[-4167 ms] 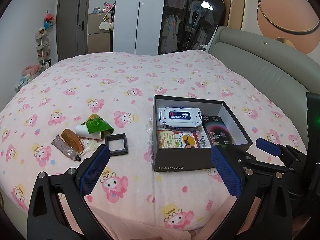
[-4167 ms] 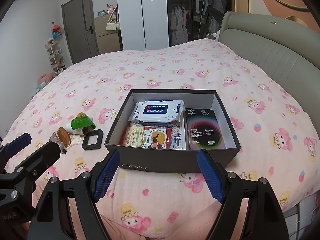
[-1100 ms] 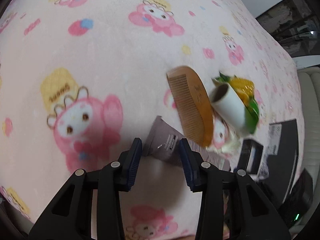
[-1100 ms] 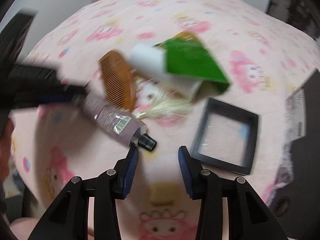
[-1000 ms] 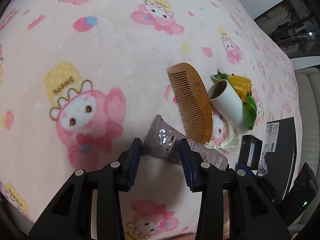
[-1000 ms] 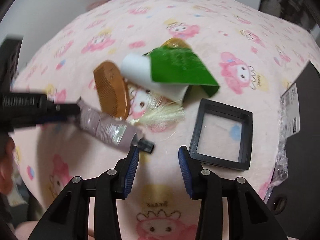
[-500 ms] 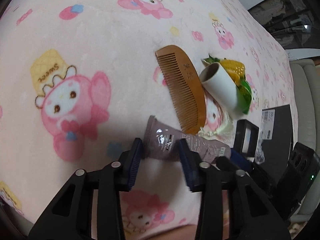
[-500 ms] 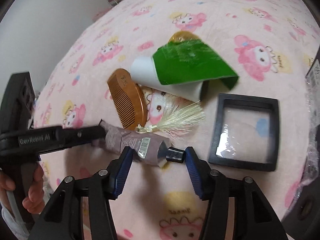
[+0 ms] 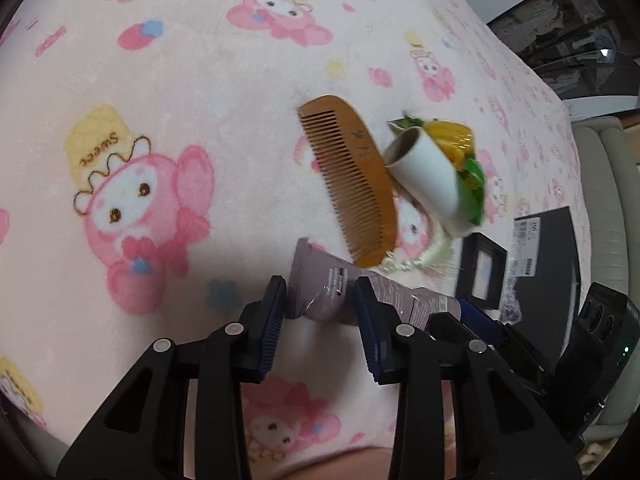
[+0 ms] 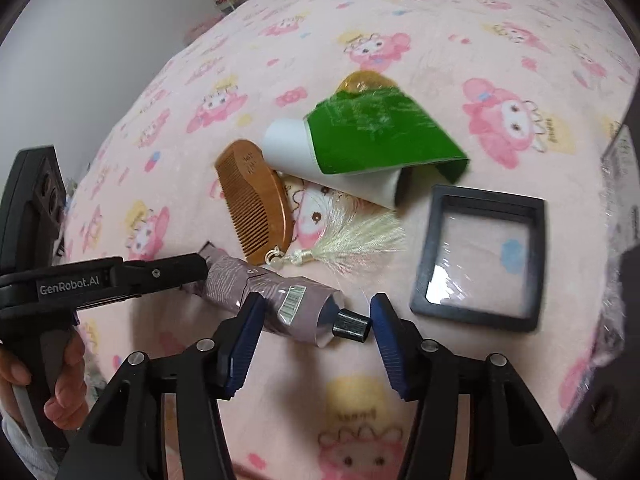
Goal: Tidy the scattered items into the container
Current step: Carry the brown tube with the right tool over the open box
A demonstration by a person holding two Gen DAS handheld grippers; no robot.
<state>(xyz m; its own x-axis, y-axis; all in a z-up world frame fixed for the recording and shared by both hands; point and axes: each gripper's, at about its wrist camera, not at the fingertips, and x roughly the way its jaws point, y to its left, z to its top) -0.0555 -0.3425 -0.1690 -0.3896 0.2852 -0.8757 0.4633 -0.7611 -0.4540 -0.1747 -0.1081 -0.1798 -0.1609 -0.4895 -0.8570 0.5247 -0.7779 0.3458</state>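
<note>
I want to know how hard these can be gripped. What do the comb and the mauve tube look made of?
Comb: looks like wood, amber-brown with a smooth, slightly glossy finish and stamped characters; stiff fine teeth.
Mauve tube: probably soft plastic or laminate, with a creased, dented body, a sheen, a flat crimped end and a hard black cap. It should give under pressure.

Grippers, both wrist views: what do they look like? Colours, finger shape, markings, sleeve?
Both are matte black handheld units. The right gripper and the left gripper each have two angular black arms with cut-out windows, silver rivets, and ribbed dark blue pads. In the right wrist view the left unit's side reads "GenRobot.AI" in pale lettering. A light grey sleeve cuff shows at the left hand. No cables visible.
</note>
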